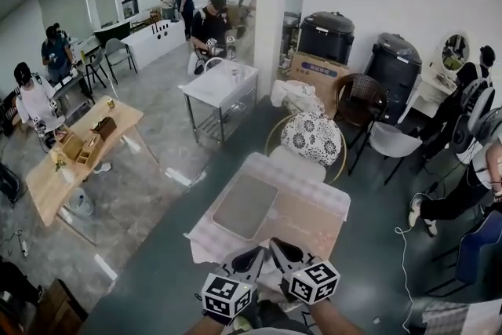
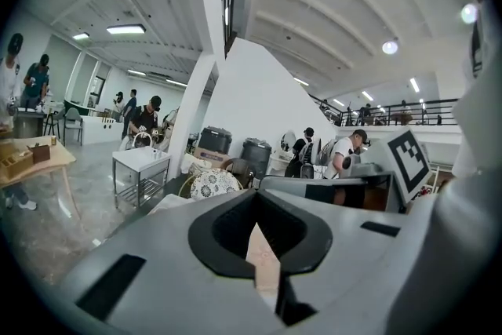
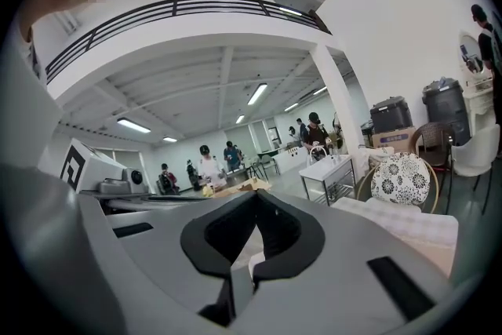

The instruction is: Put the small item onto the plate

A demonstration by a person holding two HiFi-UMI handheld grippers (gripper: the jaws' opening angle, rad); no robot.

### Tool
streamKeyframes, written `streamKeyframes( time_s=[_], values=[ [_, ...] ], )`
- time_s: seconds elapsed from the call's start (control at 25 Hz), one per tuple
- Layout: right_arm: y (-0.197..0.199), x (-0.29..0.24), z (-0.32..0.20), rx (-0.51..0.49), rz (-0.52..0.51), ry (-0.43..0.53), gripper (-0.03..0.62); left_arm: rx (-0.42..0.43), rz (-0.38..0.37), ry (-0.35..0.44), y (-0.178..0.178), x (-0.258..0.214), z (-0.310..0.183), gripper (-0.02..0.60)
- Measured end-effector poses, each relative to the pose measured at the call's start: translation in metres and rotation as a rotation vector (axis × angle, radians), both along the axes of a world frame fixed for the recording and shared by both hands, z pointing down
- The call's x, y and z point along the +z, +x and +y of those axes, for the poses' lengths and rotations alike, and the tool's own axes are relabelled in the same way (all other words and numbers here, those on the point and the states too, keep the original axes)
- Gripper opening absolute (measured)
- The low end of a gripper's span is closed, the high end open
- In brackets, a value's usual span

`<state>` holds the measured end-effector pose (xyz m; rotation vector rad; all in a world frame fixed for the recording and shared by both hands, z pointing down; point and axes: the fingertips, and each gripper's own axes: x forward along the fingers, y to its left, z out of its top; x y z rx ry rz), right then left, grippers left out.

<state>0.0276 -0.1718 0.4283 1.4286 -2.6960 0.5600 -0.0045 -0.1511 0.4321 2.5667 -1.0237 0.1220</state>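
Note:
A flat grey rectangular plate [image 1: 245, 205] lies on the table with the checked cloth [image 1: 314, 220] in the head view. No small item shows in any view. My left gripper [image 1: 252, 255] [image 2: 256, 200] and right gripper [image 1: 282, 247] [image 3: 256, 196] are raised side by side at the table's near edge, short of the plate. Both point roughly level, out across the room. The jaws of each stand together with nothing between them. The right gripper's marker cube [image 2: 408, 157] shows in the left gripper view.
A chair with a floral cushion [image 1: 311, 139] stands behind the table, and a white chair [image 1: 392, 141] to its right. A metal table [image 1: 220, 86] is farther back. A wooden table [image 1: 78, 153] stands at the left. Several people stand around the room.

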Motion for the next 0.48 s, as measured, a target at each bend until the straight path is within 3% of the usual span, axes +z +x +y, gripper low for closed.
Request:
streamKeyframes(
  time_s=[0.48],
  values=[
    [-0.007, -0.009, 0.013, 0.005, 0.016, 0.033, 0.014, 0.001, 0.013, 0.023, -0.006, -0.006, 0.012, 0.006]
  ],
)
